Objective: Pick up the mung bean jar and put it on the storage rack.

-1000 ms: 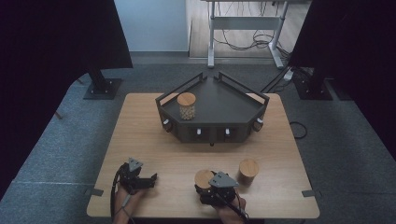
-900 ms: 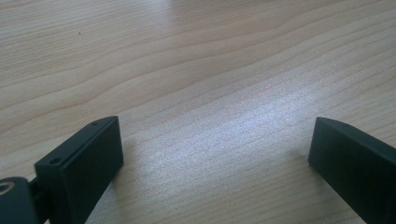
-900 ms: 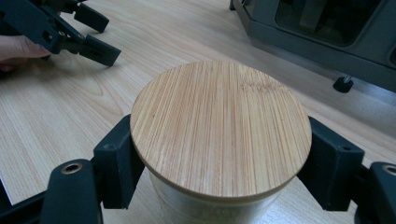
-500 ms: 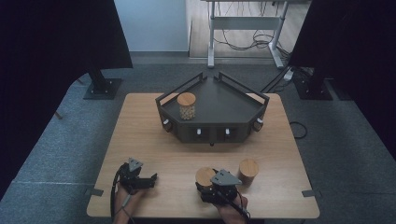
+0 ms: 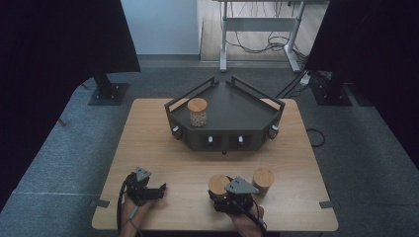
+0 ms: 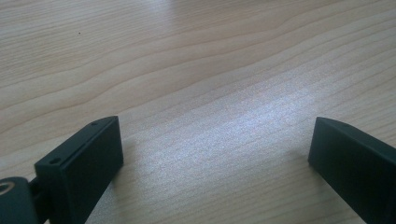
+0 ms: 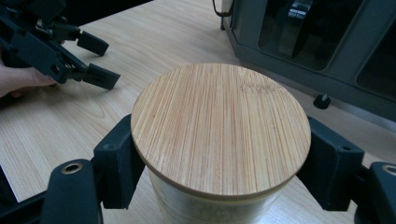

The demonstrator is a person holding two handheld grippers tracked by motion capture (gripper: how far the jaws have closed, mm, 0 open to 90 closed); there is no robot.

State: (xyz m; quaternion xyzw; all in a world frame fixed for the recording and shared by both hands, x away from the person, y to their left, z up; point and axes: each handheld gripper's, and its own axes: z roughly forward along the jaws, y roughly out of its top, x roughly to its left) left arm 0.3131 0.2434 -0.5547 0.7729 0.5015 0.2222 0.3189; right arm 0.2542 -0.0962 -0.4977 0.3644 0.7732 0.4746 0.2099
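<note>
A glass jar with a round bamboo lid stands on the wooden table near its front edge, right of the middle. My right gripper is shut on it, one black pad pressed on each side just under the lid. My left gripper rests low at the front left, its jaws pointing right. They stand wide apart over bare wood with nothing between them. It also appears in the right gripper view, held by a hand.
A second lidded jar stands just right of the held one. A dark angular tray with rails sits at the back middle, with a third lidded jar on its left part. Its front wall is close behind the held jar.
</note>
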